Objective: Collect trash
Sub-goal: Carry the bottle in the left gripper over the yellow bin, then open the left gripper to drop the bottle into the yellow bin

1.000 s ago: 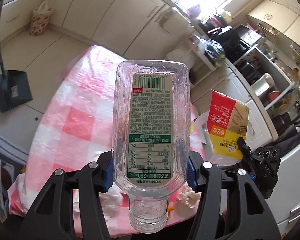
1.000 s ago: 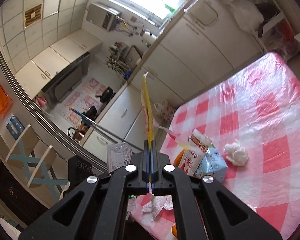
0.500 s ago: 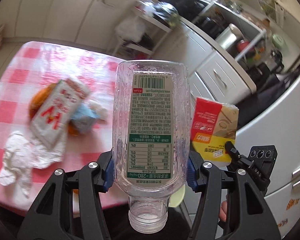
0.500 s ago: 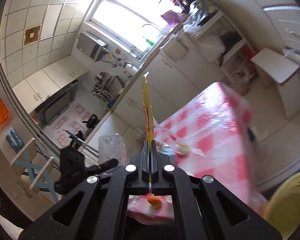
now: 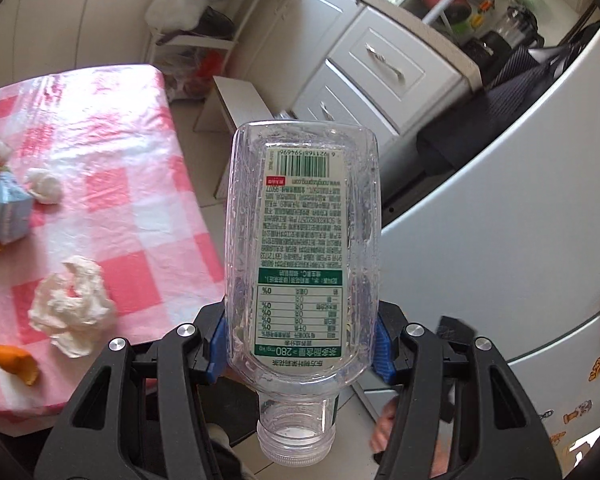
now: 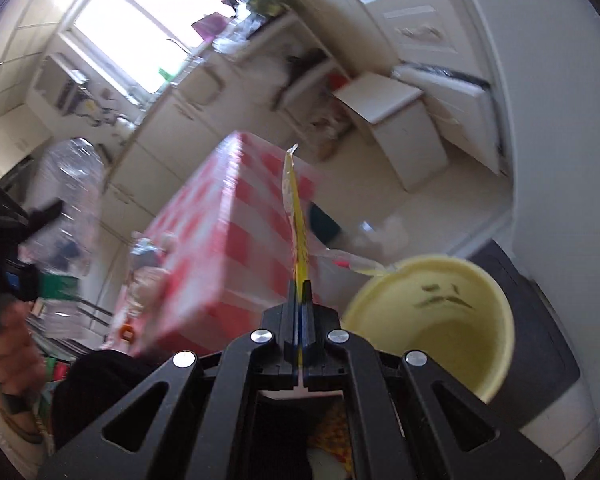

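Clear plastic bottle [image 5: 303, 256] sits clamped in my left gripper [image 5: 300, 344], long axis along the fingers, neck toward me, base pointing away, right of the checked table [image 5: 112, 184]. My right gripper [image 6: 300, 292] pinches a yellow wrapper [image 6: 296, 216] edge-on, upright, beside the yellow bin [image 6: 496, 320].

A clear glossy plastic bottle [image 5: 302, 240] with a paper label, crumpled soft tissue [image 5: 71, 307] on the shiny plastic-covered tablecloth [image 5: 112, 208] beside it, matt black gripper [image 5: 300, 346] arms.

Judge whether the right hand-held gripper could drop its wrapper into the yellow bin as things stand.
Probably yes: the right hand-held gripper pinches the yellow wrapper beside the open yellow bin, with nothing between them.
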Motion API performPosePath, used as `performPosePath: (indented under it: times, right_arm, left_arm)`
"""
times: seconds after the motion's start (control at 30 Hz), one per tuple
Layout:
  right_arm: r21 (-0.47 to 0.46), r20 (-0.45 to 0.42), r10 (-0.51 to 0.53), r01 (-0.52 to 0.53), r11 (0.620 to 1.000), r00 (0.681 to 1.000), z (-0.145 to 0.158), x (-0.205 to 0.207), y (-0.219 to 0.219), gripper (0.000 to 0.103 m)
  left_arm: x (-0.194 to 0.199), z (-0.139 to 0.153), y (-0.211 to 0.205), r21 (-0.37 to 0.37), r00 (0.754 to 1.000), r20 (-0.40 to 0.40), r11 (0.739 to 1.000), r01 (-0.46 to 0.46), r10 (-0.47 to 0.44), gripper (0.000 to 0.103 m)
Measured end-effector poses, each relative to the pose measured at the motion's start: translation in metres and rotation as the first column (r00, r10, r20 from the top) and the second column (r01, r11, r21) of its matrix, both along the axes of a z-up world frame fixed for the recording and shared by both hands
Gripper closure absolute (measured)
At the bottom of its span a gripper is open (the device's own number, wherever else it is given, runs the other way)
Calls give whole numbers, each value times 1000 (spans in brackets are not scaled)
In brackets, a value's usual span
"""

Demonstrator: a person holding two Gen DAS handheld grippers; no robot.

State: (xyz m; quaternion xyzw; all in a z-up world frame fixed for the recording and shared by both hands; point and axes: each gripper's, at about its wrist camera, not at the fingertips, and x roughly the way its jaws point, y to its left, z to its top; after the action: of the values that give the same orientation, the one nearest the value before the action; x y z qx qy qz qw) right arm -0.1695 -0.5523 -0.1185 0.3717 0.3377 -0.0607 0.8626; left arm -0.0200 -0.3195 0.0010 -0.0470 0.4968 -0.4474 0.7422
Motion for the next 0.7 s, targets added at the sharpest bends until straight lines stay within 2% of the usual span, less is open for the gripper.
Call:
performPosePath:
  times: [0.1,0.17,0.2,0.23,0.27,0.5,0.7]
  right_arm:
    - [34,-83,-12,15,999,997,-36,8,-4,101]
    - [45,-128,-26,32,998,991,-53,6,-9,98]
    - [58,-136,-36,44,997,990,-60,3,-11,93]
    - [65,-139,-50,59,996,989,-63,0,-13,70]
    - [63,-136,-68,77,995,988,-64,-3,-15,51]
    - [28,-123,-152,156,987,981,-61,-31,-29,50]
    - [25,-105,-216,220,975,971,-54,-53,-36,48]
  left_arm:
    - [-8,-13,-23,25,1000,-14,999,22,-22,49]
    - [-14,-25,-38,45,999,-34,998,34,-32,49]
    - [-17,-31,-46,54,998,-43,998,37,-35,49]
    - [-18,-35,-49,62,998,-51,997,40,-37,49]
    - [-20,-41,-55,70,997,-60,997,45,-40,49]
    - [-32,-72,-92,134,995,-81,988,71,-60,49]
    - [-36,-83,-117,214,995,-52,973,91,-82,48]
